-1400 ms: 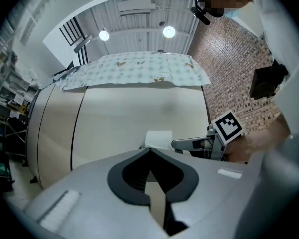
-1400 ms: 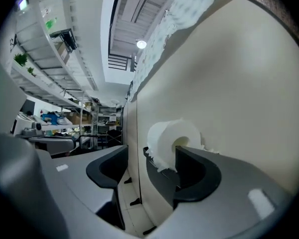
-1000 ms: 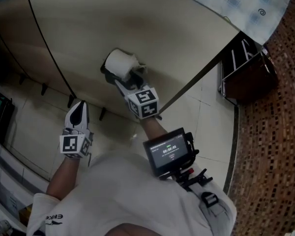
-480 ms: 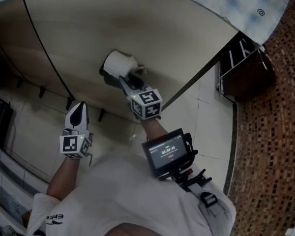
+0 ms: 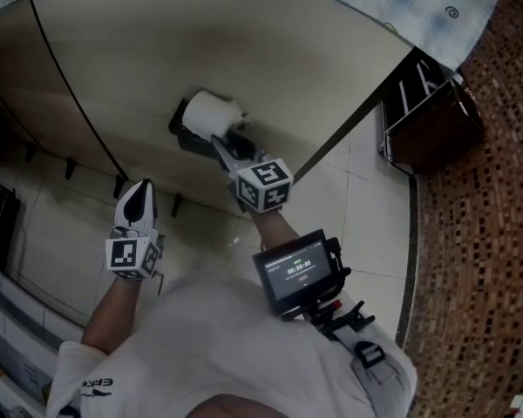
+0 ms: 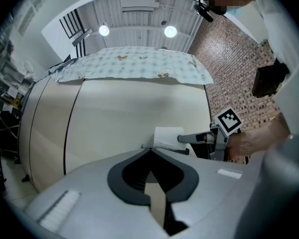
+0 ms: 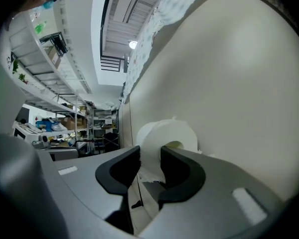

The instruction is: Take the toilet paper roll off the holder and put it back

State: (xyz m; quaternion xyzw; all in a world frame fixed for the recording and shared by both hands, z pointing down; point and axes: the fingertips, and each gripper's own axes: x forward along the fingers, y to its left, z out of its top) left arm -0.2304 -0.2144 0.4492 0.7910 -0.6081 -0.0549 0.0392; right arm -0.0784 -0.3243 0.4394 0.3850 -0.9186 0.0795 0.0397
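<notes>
The toilet paper roll (image 5: 211,110) sat on its holder (image 5: 183,134), toward the right edge of the curved beige panel (image 5: 314,50). The right gripper (image 5: 229,139) had just been closing, its jaws pinching the roll's paper wall. The left gripper (image 5: 139,190) hung well apart, jaws pressed together, empty. Removal looked barely begun. Next, I judged, came a steady slide off the holder.

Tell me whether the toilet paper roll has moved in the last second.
No. The toilet paper roll still sits on its black holder, no nearer the panel's dark seam. The right tongs have just been closing, with the roll between them.
</notes>
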